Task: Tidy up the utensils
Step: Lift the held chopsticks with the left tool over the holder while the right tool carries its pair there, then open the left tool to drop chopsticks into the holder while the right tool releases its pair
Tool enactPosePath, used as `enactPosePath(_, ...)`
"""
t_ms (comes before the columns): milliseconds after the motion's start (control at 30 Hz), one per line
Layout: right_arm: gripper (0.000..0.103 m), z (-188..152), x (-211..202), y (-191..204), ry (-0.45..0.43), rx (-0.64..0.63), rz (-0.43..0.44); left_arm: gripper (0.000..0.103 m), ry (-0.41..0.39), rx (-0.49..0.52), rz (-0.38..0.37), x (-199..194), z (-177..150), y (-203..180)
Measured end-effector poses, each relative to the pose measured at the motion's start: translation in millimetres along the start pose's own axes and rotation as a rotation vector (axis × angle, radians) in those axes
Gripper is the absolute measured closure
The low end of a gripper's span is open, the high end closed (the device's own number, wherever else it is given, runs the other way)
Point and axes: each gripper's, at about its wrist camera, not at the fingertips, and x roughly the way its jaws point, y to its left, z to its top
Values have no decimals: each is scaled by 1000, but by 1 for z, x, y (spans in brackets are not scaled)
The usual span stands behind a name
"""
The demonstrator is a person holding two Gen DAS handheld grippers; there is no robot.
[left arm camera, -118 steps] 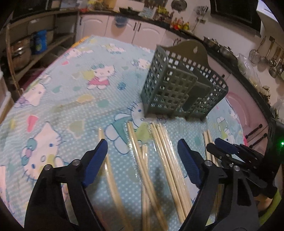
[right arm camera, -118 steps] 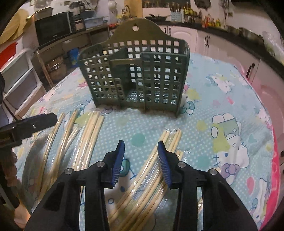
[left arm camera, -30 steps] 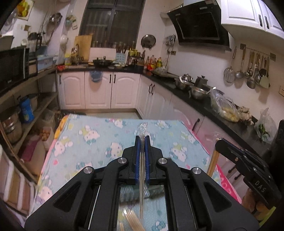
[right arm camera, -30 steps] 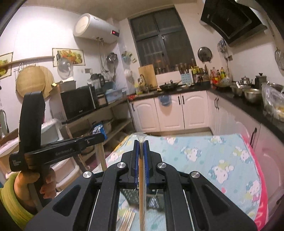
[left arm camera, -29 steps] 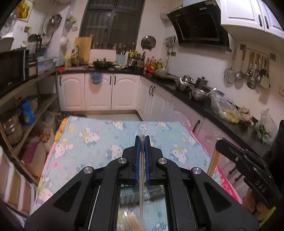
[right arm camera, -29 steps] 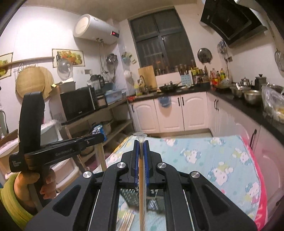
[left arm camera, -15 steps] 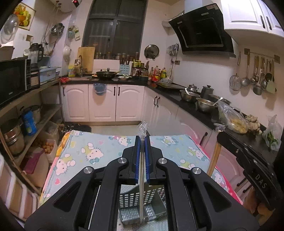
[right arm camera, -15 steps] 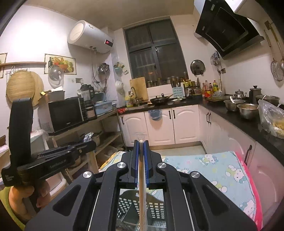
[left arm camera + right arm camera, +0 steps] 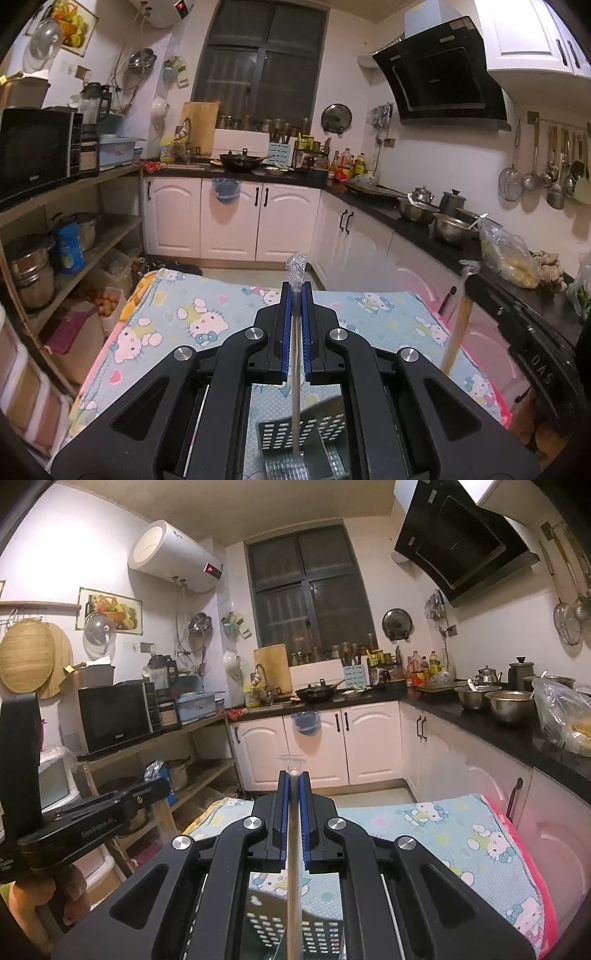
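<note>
Holding wrapped chopsticks (image 9: 295,354) upright, the left tool (image 9: 295,332) and right tool (image 9: 294,812), each clamped on a pair, hover over the caddy (image 9: 310,443); next, lower and release.

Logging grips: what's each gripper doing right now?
Left gripper: shut on chopsticks.
Right gripper: shut on chopsticks.

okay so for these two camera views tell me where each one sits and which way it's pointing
Left wrist: on the left gripper, facing the far kitchen cabinets; shut on wrapped chopsticks above the holder.
Right wrist: on the right gripper, facing likewise; shut on chopsticks; left hand visible.
Shared: window, table, each other's gripper.
</note>
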Motion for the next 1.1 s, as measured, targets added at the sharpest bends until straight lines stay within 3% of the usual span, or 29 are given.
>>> enactPosePath(533,97,-7,13,-21,-51,40,-41,102,59,-29,-8,21,-36,9)
enactPosePath(1100,97,-52,13,-28,42,40,-54,102,115,-30,-17,22,-58,14)
